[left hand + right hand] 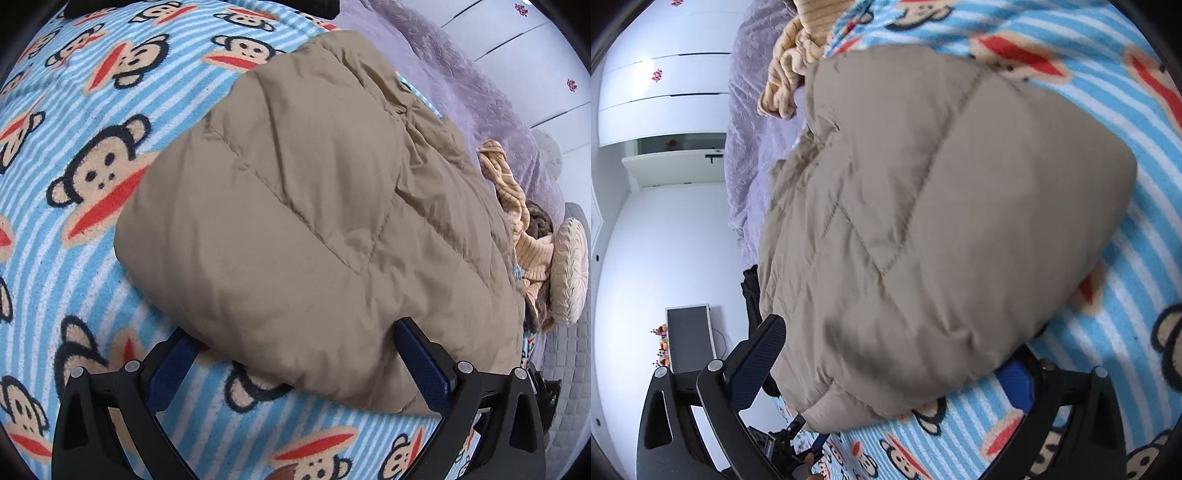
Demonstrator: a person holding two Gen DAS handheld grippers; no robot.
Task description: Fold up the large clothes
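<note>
While the tan quilted puffer jacket [295, 206] lies folded into a thick bundle on the bed's blue-striped monkey-print fleece blanket [66, 258], both claws sit at its near edge. Left claw [295, 354] is spread wide, blue pads straddling the bundle's lower edge, one finger tucked at the fabric and the other against it, no clamp visible. Right claw [894, 369] is at full spread too (its far finger is half hidden under the bundle), nothing pinched.

Handling guess: light, puffy, springy fill with a slick shell, so it likely slides on the fleece and puffs back open. Best hold looks like the doubled lower edge near the corners, pinching through both layers.

No containers in view; a striped orange knit garment [517, 221] and a round cream cushion [570, 269] lie loose beside a lilac bedspread [461, 85].
</note>
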